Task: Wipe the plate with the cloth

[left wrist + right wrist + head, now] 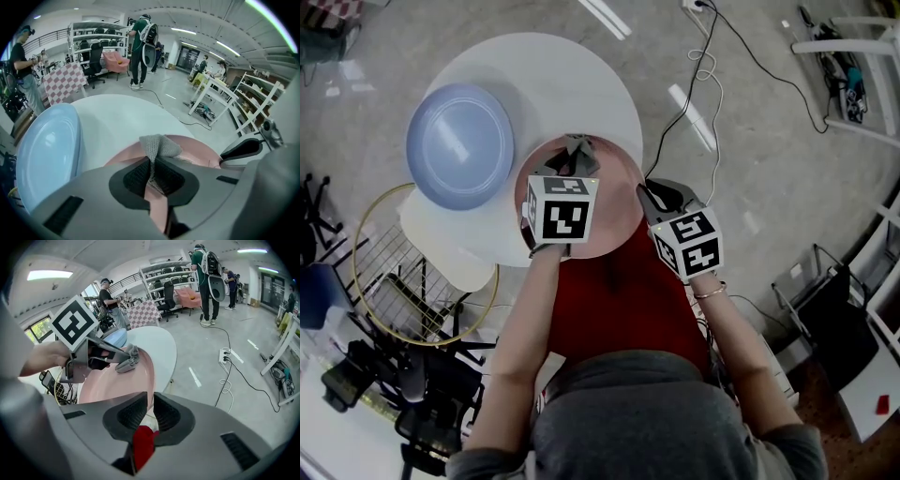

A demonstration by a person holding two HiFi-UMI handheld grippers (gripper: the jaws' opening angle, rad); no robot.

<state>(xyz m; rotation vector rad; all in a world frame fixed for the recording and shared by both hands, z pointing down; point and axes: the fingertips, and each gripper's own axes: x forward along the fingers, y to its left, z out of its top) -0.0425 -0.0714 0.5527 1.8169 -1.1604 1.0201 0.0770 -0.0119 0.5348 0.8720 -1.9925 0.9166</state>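
Head view: cloth [578,150] forward over plate [614,192]

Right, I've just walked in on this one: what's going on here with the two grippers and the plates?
A person works with a gripper in each hand. The left gripper is shut on a grey cloth and holds it over the pink plate. The right gripper is clamped on that plate's rim, steadying it at the near edge of the white table. A blue plate lies further back on the table, untouched.
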